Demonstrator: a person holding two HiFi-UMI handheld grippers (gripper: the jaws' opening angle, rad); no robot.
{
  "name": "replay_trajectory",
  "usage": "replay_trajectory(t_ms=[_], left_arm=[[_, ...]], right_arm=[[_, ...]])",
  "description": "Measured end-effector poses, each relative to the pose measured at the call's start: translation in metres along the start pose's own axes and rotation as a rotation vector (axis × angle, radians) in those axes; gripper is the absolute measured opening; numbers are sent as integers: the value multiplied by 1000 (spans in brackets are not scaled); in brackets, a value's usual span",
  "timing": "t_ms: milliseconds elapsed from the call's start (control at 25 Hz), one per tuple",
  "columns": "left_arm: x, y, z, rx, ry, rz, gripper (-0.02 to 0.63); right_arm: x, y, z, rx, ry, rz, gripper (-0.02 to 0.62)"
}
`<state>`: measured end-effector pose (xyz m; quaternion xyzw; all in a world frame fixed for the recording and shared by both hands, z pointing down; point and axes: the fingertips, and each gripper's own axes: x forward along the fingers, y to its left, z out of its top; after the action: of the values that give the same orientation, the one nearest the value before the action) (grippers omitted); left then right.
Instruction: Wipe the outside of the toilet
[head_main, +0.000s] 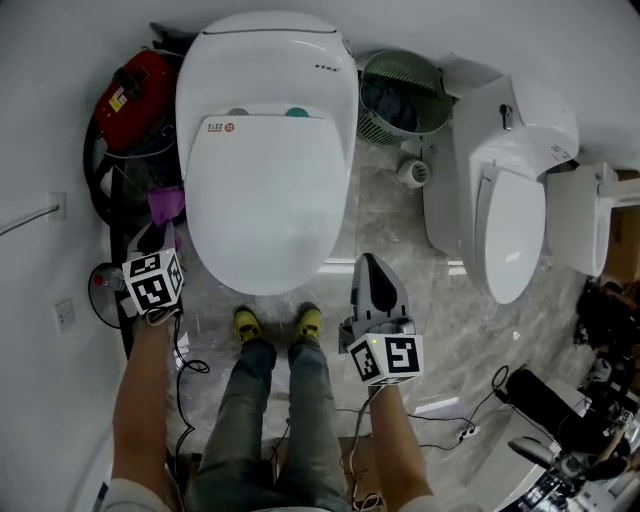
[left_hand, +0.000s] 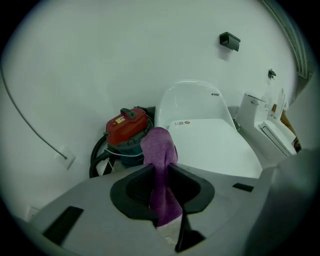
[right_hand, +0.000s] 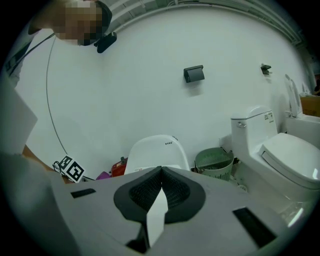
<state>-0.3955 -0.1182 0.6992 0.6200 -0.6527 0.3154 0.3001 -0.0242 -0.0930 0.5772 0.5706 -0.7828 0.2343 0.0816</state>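
The purple cloth (left_hand: 159, 150), pinched in the left hand-held gripper (left_hand: 161, 169) beside the left flank of the toilet (head_main: 265, 150) while the right hand-held gripper (right_hand: 160, 172) is held clenched and empty, could be dragged loose or snagged on the nearby red vacuum (head_main: 135, 95).

Bright, even indoor light, soft shadows; both gripper views bend and darken at their round edges.

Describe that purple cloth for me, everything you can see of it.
The purple cloth is a small, nubby rag, like microfibre. The left claw is shut on its middle: one bunched end sticks out past the jaws, the rest runs back between them. It is held beside the white toilet; whether it touches the toilet cannot be told.
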Motion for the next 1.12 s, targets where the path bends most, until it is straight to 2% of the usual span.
replay_trajectory(t_ms=[160, 480, 720, 1120], left_arm=[[17, -21, -12, 9, 17, -16, 97], [36, -92, -32, 23, 51, -25, 97], [36, -150, -27, 63, 37, 2, 97], [36, -254, -24, 106, 10, -63, 97]], right_arm=[[1, -13, -13, 6, 10, -9, 8], [-4, -55, -27, 16, 31, 12, 8], [-26, -102, -26, 46, 20, -13, 8], [-66, -169, -35, 95, 13, -73, 8]])
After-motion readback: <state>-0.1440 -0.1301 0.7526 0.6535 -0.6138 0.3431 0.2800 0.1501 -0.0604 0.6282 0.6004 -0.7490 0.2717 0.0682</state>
